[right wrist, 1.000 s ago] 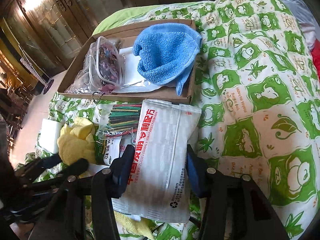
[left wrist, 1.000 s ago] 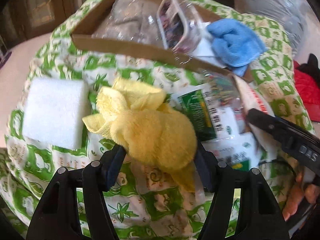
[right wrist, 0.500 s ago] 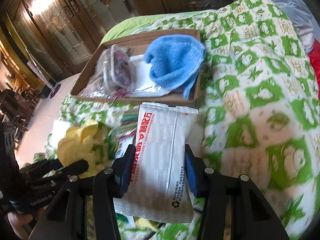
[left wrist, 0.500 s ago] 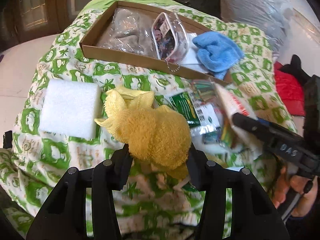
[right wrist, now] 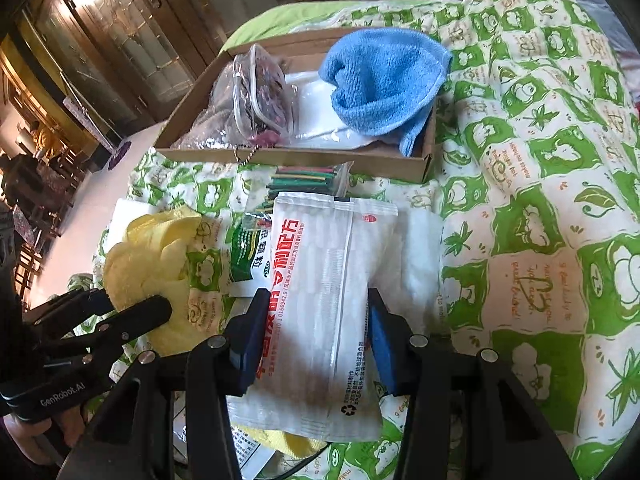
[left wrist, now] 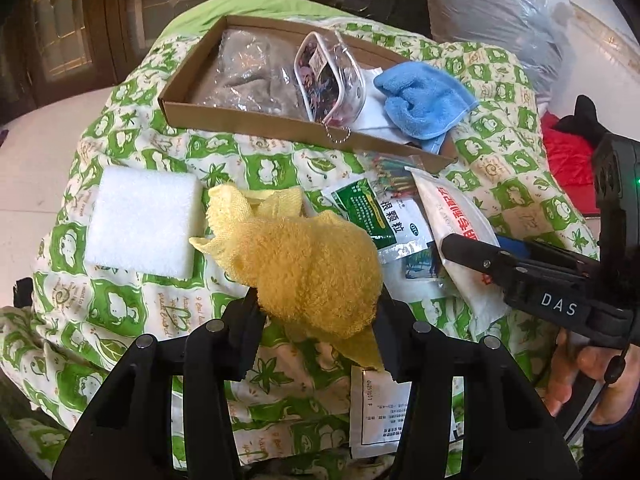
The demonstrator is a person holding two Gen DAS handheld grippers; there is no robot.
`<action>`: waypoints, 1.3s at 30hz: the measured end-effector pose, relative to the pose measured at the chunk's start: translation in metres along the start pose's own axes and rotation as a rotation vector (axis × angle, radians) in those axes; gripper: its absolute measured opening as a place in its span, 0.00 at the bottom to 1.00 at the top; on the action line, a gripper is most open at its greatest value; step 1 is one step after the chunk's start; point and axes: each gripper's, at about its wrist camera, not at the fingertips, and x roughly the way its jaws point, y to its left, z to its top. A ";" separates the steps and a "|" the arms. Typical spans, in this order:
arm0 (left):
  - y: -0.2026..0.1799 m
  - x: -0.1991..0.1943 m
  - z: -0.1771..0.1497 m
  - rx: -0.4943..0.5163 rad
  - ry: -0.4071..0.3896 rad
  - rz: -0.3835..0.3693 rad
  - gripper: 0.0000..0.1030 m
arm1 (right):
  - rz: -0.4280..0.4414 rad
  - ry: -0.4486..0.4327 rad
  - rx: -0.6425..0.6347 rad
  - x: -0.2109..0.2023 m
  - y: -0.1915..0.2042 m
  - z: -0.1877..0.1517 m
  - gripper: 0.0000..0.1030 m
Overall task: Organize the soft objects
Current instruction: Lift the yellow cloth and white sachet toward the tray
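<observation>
Since a second ago both lifted: left gripper point(left wrist: 316, 312) fingers clamp the fluffy yellow towel point(left wrist: 308, 264), right gripper point(right wrist: 312, 336) fingers pinch the white plastic packet point(right wrist: 320, 300), both bound for the cardboard tray point(left wrist: 248, 124) in the upper frame.

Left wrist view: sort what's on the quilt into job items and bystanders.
Job items:
- fluffy yellow towel, clamped in the left gripper
- white packet with red print, clamped in the right gripper
- shallow brown cardboard tray
- folded blue cloth in it

Bystanders:
- white foam block
- green-labelled sachet
</observation>
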 end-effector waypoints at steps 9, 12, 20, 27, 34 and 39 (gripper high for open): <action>0.002 -0.014 0.003 -0.005 -0.073 -0.019 0.47 | 0.009 -0.115 0.001 -0.022 -0.001 0.004 0.43; 0.001 -0.014 0.003 -0.003 -0.075 -0.016 0.47 | 0.010 -0.130 0.005 -0.023 -0.001 0.006 0.43; -0.003 -0.016 0.002 0.017 -0.079 -0.005 0.47 | 0.010 -0.125 0.004 -0.022 0.000 0.005 0.43; -0.004 -0.019 0.003 0.026 -0.088 -0.002 0.47 | 0.009 -0.134 0.004 -0.023 0.000 0.006 0.43; -0.011 -0.024 0.003 0.062 -0.105 0.017 0.47 | 0.011 -0.141 0.003 -0.025 0.000 0.005 0.43; -0.014 -0.027 0.003 0.072 -0.117 0.024 0.47 | 0.014 -0.146 0.004 -0.026 0.000 0.005 0.43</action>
